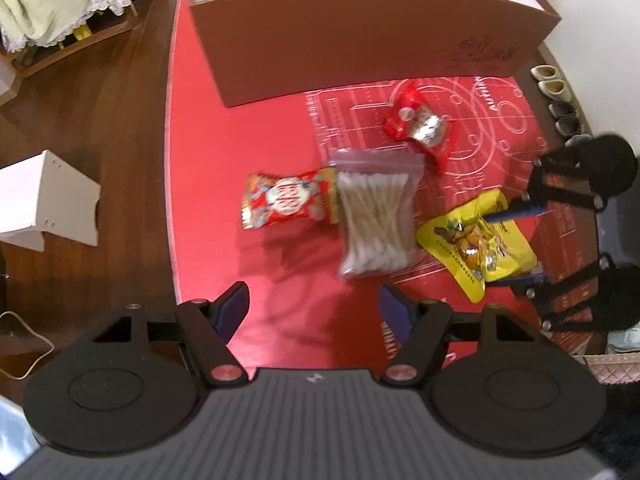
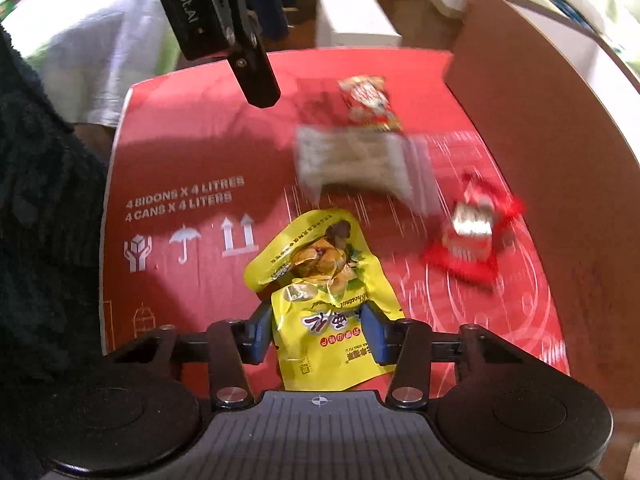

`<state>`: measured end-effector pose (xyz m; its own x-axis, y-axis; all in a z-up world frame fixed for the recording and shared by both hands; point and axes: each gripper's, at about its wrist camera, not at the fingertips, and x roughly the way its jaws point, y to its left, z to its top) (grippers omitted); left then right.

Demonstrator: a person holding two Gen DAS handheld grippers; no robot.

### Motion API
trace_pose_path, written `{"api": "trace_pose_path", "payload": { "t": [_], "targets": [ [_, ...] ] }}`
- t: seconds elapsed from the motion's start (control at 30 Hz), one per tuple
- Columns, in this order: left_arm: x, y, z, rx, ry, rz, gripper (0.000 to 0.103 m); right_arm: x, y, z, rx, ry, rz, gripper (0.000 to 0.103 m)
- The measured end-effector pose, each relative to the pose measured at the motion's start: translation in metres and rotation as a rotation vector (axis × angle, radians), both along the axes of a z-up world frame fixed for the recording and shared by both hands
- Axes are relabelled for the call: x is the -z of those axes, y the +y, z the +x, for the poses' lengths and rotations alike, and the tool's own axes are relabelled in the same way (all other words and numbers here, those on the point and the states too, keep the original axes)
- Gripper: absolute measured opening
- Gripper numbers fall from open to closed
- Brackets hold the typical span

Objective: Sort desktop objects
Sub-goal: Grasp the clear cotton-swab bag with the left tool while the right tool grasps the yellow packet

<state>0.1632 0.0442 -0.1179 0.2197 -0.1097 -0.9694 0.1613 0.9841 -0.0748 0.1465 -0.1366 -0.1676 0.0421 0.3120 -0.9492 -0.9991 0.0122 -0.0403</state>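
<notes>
While the yellow snack packet (image 2: 320,312) lies flat on the red mat (image 2: 192,152), my right gripper (image 2: 316,334) straddles its near end, one blue pad (image 2: 258,334) on each side of the crinkled foil. The pads look to be against the packet's edges, yet I cannot tell whether they are truly clenched on it or only bracketing it. In the left wrist view the same packet (image 1: 478,246) sits between those two fingers at the mat's right side.

Just beyond the yellow packet lies a clear bag of cotton swabs (image 1: 376,216), blurred in both views. On the far side of that bag from the yellow packet, touching or slightly tucked under its edge, is an orange-red snack packet (image 1: 290,200). A red wrapped sweet (image 1: 418,126) lies further from the yellow packet than the swabs do, towards the brown cardboard box (image 1: 360,40), whose long wall stands along the mat's far edge.

My left gripper (image 1: 316,310) hangs above bare mat, well apart from the yellow packet, its fingers spread wide and holding nothing. Its nearest neighbour is the bag of swabs, just ahead of the fingertips.
</notes>
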Motion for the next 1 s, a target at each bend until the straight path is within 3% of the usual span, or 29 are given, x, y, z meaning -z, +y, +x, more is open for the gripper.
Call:
{"api": "trace_pose_path", "payload": {
  "t": [0.17, 0.23, 0.3, 0.5, 0.57, 0.67, 1.0],
  "targets": [
    [0.008, -0.014, 0.005, 0.021, 0.001, -0.041, 0.068, -0.004, -0.021, -0.014, 0.172, 0.036, -0.013, 0.047],
    [0.013, -0.021, 0.010, 0.021, 0.002, -0.050, 0.068, -0.006, -0.029, -0.017, 0.248, 0.055, 0.010, 0.076],
    [0.018, -0.028, 0.015, 0.021, -0.004, -0.048, 0.068, -0.006, -0.034, -0.021, 0.304, 0.051, 0.037, 0.090],
    [0.041, -0.043, 0.027, 0.001, 0.014, -0.004, 0.067, -0.011, -0.043, -0.025, 0.388, 0.055, 0.077, 0.090],
    [0.046, -0.048, 0.028, 0.013, 0.012, 0.011, 0.046, -0.012, -0.046, -0.026, 0.381, 0.044, 0.075, 0.090],
    [0.045, -0.057, 0.024, 0.082, -0.027, 0.045, 0.029, -0.015, -0.051, -0.023, 0.376, 0.041, 0.080, 0.090],
    [0.032, -0.044, -0.007, 0.106, 0.009, -0.044, 0.024, -0.015, -0.042, -0.024, 0.271, 0.002, 0.092, 0.090]
  ]
}}
